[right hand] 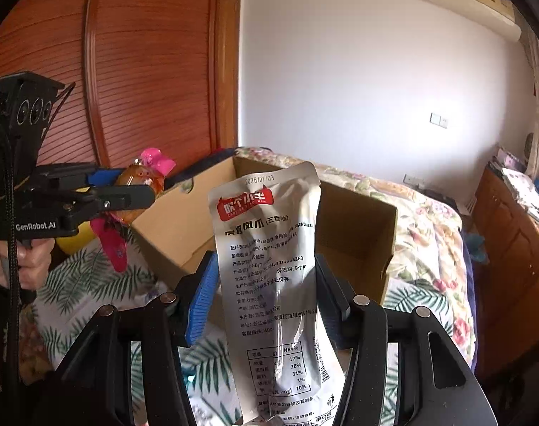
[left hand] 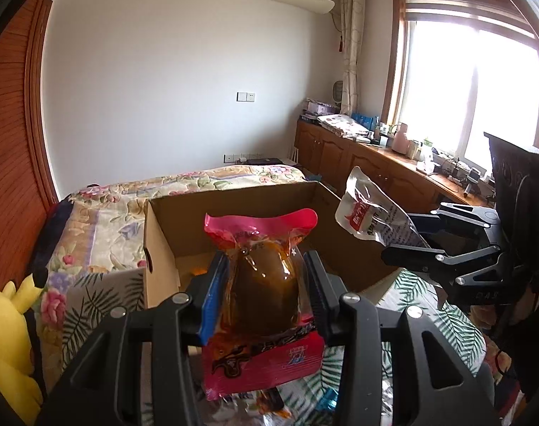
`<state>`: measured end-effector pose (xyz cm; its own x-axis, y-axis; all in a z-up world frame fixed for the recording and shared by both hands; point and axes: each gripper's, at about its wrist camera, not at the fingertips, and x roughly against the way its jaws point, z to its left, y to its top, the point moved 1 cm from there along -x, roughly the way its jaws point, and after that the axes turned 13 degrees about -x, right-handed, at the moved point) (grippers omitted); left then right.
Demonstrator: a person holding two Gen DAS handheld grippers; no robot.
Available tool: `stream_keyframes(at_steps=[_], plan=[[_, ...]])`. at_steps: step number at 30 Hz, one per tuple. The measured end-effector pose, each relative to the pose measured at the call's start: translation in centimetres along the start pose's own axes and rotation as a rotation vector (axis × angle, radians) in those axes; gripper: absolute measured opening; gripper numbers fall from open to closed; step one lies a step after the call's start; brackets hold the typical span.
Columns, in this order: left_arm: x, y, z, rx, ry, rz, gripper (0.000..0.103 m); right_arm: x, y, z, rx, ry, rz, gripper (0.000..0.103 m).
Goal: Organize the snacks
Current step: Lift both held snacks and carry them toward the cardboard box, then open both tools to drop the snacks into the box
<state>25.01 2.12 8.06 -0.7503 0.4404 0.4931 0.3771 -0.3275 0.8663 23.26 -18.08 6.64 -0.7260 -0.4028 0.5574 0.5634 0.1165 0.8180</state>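
My left gripper [left hand: 266, 284] is shut on a pink snack packet [left hand: 266, 298] with brown food inside, held just in front of an open cardboard box [left hand: 163, 248]. My right gripper [right hand: 266, 291] is shut on a silver snack pouch [right hand: 269, 248] with a red label and printed text, also held before the box [right hand: 358, 234]. The right gripper [left hand: 411, 245] with the silver pouch [left hand: 365, 213] shows at the right of the left wrist view. The left gripper [right hand: 141, 191] with the pink packet [right hand: 141, 177] shows at the left of the right wrist view.
The box sits on a bed with a floral quilt [left hand: 102, 209] and a leaf-print sheet [right hand: 92, 284]. More snack packets [left hand: 255, 404] lie below my left gripper. A yellow plush toy [left hand: 10, 337] is at the left. A wooden cabinet [left hand: 358, 163] runs under the window.
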Motion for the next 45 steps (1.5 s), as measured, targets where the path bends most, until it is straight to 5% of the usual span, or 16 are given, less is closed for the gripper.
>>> stream_keyframes(at_steps=[21, 45], plan=[[-7.8, -0.3, 3.6, 0.043, 0.008, 0.047, 0.042, -6.2, 3.1, -3.3, -0.11, -0.052, -0.082, 0.054], [-9.3, -1.2, 2.2, 0.016, 0.03, 0.077, 0.05, -9.0, 1.3, -2.3, -0.056, -0.141, 0.016, 0.058]])
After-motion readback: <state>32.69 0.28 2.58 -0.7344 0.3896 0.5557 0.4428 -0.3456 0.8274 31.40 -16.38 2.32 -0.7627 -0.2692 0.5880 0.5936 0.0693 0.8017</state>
